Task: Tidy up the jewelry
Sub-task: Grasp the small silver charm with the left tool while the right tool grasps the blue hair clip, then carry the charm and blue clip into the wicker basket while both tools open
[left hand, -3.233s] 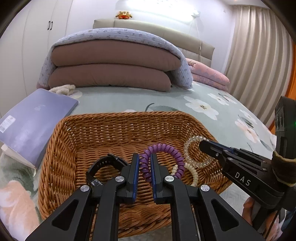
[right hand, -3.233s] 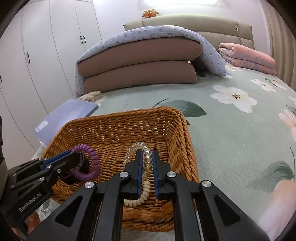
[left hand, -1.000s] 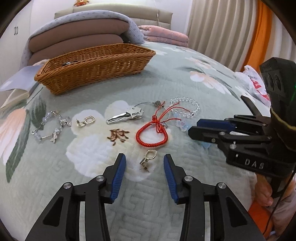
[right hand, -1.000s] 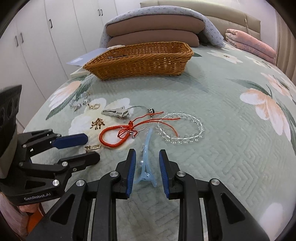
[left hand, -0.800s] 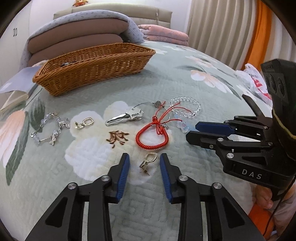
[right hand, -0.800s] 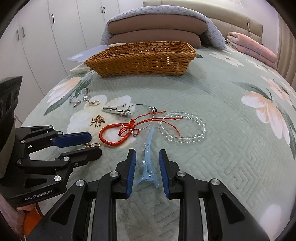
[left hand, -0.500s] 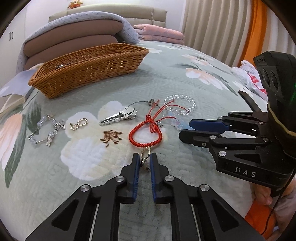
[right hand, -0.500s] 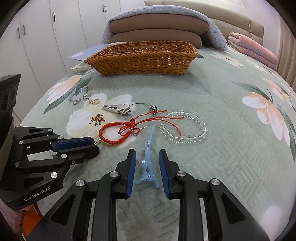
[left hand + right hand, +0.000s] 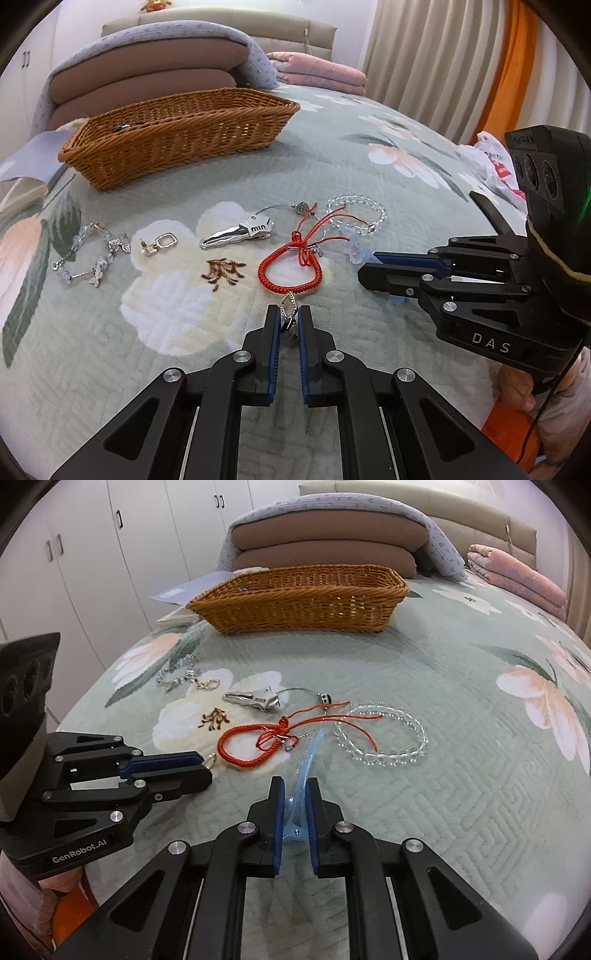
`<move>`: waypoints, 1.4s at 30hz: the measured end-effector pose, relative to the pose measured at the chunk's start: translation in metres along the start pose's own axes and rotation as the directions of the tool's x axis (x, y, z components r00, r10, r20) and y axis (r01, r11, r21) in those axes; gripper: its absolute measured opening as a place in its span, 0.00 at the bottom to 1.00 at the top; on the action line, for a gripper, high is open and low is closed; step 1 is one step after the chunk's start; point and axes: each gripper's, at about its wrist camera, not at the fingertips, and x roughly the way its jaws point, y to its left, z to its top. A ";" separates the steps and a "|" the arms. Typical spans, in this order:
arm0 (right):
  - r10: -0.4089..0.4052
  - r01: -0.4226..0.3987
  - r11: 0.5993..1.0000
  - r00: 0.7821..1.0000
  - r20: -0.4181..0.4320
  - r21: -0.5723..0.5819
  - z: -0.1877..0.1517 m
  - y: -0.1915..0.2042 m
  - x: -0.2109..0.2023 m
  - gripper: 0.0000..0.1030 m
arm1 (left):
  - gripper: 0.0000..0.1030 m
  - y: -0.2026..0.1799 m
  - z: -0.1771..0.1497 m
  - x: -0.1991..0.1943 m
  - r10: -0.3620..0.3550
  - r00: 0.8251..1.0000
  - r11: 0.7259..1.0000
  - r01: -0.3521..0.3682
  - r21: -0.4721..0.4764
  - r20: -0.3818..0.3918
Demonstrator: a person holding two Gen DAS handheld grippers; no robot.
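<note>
My left gripper [image 9: 287,314] is shut on a small gold earring [image 9: 288,306] lying on the bed, just below a red cord bracelet [image 9: 290,264]. My right gripper [image 9: 297,788] is shut on a light blue hair clip [image 9: 306,764], whose tip points up toward the red cord bracelet [image 9: 255,744]. A clear bead bracelet [image 9: 384,734], a silver clip on a wire ring [image 9: 240,232], another gold earring [image 9: 159,243] and a crystal bracelet [image 9: 92,254] lie spread on the bedspread. A wicker basket [image 9: 177,136] stands farther back.
Stacked brown pillows under a blue blanket [image 9: 325,542] lie behind the basket [image 9: 303,598]. A grey book [image 9: 29,162] sits left of the basket. White wardrobes [image 9: 92,554] stand at left, curtains [image 9: 443,66] and a plastic bag [image 9: 491,166] at right.
Both grippers left the basket and came down to the jewelry on the bed. The left jaws closed on the gold earring; the right jaws narrowed onto the blue hair clip.
</note>
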 end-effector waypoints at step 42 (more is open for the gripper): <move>0.011 -0.013 1.000 0.977 0.212 0.004 0.155 -0.015 -0.005 0.13 | 0.09 0.068 0.108 -0.054 -0.096 0.965 0.983 0.130 -0.129 0.242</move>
